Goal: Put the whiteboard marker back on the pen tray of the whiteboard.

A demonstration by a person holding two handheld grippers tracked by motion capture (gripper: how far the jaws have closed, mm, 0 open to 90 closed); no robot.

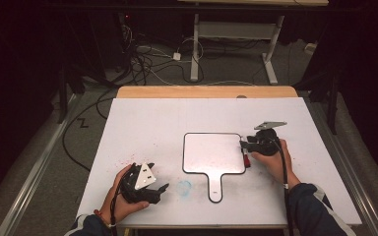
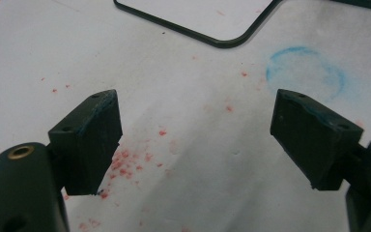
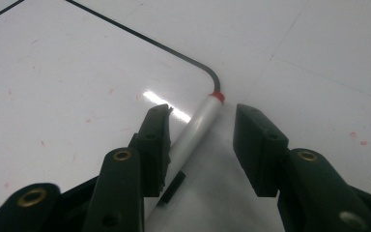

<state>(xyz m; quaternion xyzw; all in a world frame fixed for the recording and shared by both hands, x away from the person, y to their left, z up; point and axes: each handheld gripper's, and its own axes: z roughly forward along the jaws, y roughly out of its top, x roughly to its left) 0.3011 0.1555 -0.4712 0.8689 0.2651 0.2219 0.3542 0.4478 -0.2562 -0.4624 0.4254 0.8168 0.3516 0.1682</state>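
Note:
A white paddle-shaped whiteboard (image 1: 211, 152) with a black rim lies flat mid-table, its handle pointing at me. A silver marker with a red end (image 1: 245, 160) lies at its right edge. My right gripper (image 1: 243, 147) is down over it. In the right gripper view the marker (image 3: 193, 130) lies between the jaws of that gripper (image 3: 200, 110), closer to the left one, with a gap on the right, by the whiteboard's (image 3: 77, 72) rounded corner. My left gripper (image 1: 160, 176) rests near the front left, jaws wide apart (image 2: 198, 130) with nothing between them.
A blue smudge (image 1: 184, 187) marks the white table sheet left of the board's handle, and red specks (image 2: 130, 159) are scattered under the left gripper. A wooden strip (image 1: 206, 91) borders the far edge. Cables (image 1: 147, 59) and a desk frame (image 1: 236, 34) stand on the floor beyond.

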